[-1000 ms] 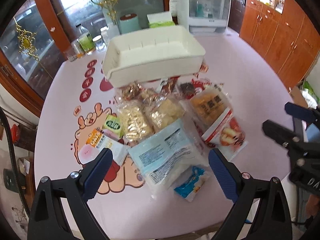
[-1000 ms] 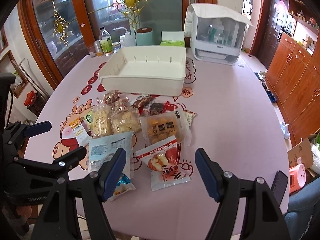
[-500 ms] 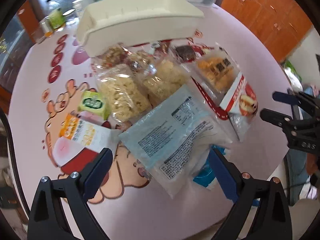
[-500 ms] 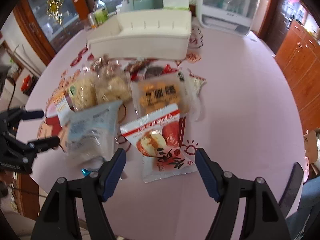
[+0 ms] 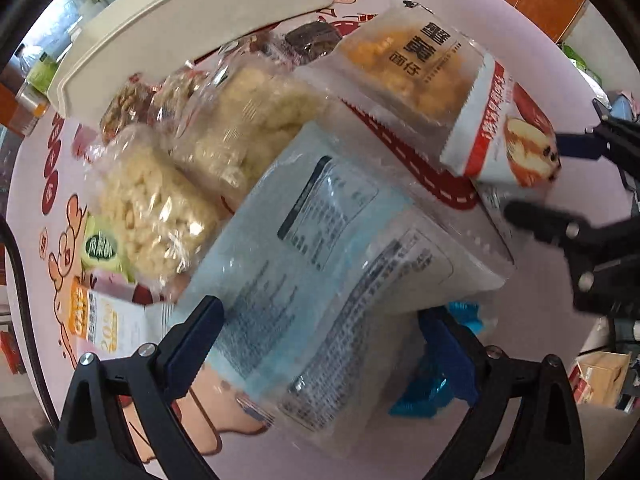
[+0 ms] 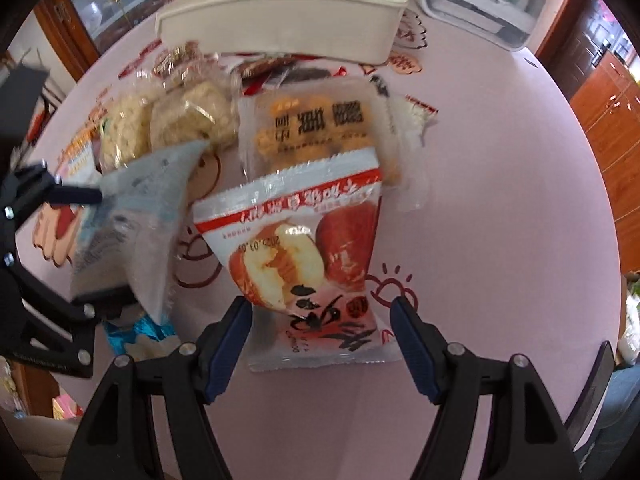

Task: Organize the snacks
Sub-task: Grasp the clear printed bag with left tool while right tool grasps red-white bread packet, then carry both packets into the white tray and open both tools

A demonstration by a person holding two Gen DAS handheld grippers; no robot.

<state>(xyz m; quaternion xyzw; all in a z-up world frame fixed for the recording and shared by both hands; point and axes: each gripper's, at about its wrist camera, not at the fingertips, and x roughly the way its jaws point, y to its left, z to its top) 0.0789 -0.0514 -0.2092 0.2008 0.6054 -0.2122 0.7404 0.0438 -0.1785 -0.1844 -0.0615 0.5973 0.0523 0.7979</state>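
Several snack packets lie on the pink table in front of a white bin, which also shows in the right wrist view. My left gripper is open, its fingers on either side of the near end of a pale blue packet. My right gripper is open, its fingers on either side of the near end of a red and white bread packet. Behind that lies an orange snack packet. Two clear bags of puffed rice lie left of the blue packet.
A small bright blue packet lies under the pale blue one. An orange oats sachet and a green sachet lie at the left. A white appliance stands behind the bin. Wooden cabinets stand to the right.
Both grippers have moved forward and down onto the snack pile. The blue packet now sits between my left fingers and the bread packet between my right fingers.
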